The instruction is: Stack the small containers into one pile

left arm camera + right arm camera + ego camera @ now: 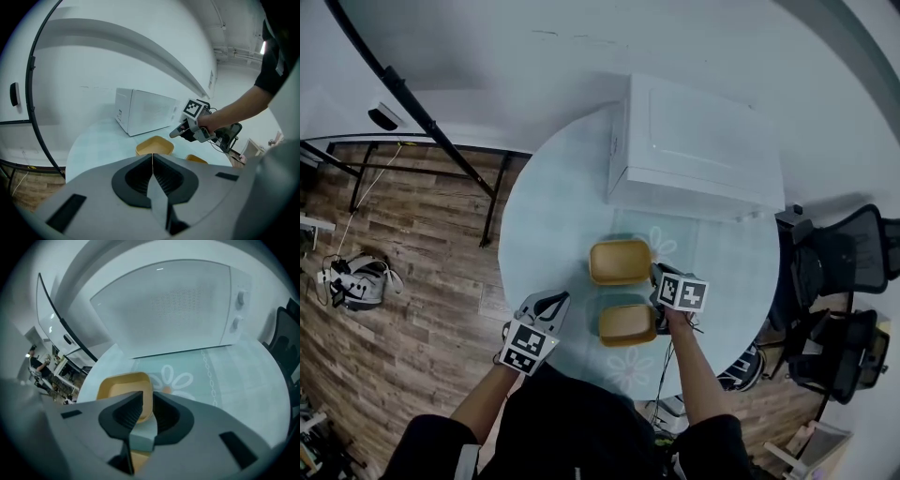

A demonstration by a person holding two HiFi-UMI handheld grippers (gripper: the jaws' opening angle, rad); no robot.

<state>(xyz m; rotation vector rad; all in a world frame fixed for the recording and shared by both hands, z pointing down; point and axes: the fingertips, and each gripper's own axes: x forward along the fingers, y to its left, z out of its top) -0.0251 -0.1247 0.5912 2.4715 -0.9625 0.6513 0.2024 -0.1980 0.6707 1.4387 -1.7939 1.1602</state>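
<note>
Two small yellow containers stand on the round pale table (551,217). The far container (620,262) (154,146) (123,391) and the near container (627,323) (197,159) sit apart, one behind the other. My right gripper (657,275) (176,132) (148,405) hovers at their right side, by the far one's right rim. Its jaws stand open; the rim shows in the gap and the pads do not press on it. My left gripper (554,300) (152,160) is shut on nothing at the table's front left, apart from both containers.
A white microwave (694,150) (145,111) (173,305) stands at the table's far side, behind the containers. Black office chairs (839,267) crowd the right of the table. A black slanted pole (403,89) and a bag (356,281) are on the wooden floor at the left.
</note>
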